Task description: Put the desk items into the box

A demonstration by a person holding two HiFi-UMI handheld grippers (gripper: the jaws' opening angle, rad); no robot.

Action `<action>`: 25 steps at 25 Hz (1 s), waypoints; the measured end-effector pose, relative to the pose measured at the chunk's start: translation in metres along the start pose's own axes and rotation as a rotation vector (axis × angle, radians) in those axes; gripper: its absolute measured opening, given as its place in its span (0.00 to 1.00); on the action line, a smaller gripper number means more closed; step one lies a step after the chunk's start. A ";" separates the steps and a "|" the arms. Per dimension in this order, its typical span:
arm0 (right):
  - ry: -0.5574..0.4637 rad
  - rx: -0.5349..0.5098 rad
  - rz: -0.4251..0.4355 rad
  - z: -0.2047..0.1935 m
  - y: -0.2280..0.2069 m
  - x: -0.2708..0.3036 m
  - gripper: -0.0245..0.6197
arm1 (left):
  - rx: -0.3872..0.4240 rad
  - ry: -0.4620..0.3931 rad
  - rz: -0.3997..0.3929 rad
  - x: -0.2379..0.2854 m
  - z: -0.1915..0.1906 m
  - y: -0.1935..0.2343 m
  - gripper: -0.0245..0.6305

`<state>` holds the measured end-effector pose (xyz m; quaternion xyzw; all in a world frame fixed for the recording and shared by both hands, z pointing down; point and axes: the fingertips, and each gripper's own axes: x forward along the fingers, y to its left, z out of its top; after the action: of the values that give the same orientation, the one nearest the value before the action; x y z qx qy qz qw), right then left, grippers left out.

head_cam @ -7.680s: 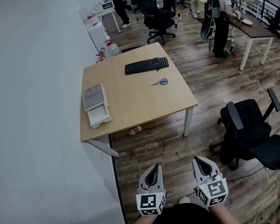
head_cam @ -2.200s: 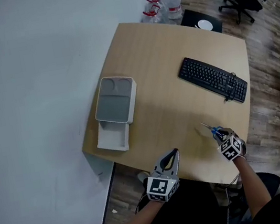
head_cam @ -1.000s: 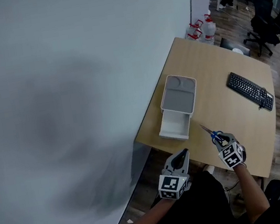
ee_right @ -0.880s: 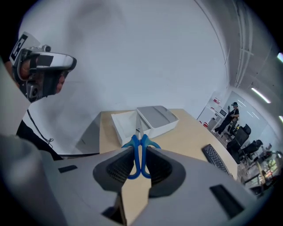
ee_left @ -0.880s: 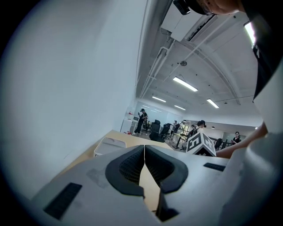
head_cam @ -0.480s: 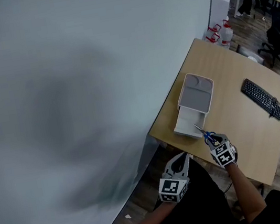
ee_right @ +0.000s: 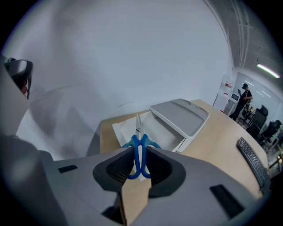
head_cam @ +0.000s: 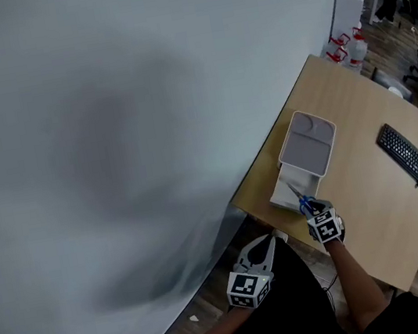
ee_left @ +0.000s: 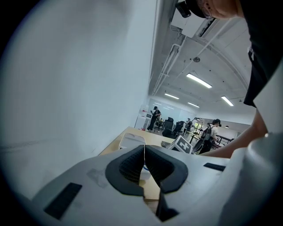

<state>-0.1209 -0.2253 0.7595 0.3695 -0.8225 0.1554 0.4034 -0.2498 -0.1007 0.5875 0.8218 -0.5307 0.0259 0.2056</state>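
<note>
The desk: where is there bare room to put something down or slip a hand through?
Bare wood runs between the box and the keyboard, and on the desk beyond the box's far end. It is crowded at the near wall-side corner, where the open drawer, scissors and right gripper meet.

Glossy blue plastic handles and bright bare-metal blades on the scissors [ee_right: 138,128]; ribbed black rubbery pads [ee_right: 119,170] line the jaws of the right gripper [ee_right: 139,155], its shell matt grey plastic. The box [ee_right: 181,115] is smooth matt plastic, pale grey and white. The counter [ee_right: 221,141] has a smooth, light wood-grain finish. The keyboard [head_cam: 407,157] is black plastic, the wall [head_cam: 103,101] plain and matt, the floor [head_cam: 197,307] dark wood planking.
</note>
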 end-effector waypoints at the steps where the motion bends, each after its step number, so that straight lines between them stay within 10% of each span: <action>1: 0.002 0.018 0.009 0.002 0.000 0.006 0.26 | 0.004 0.010 0.004 0.003 0.000 0.003 0.06; 25: 0.227 0.098 0.027 -0.003 -0.007 0.076 0.27 | 0.058 0.106 -0.075 0.083 0.020 0.014 0.06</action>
<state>-0.1444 -0.2651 0.8204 0.3577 -0.7680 0.2415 0.4732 -0.2294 -0.1841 0.5955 0.8443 -0.4868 0.0769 0.2102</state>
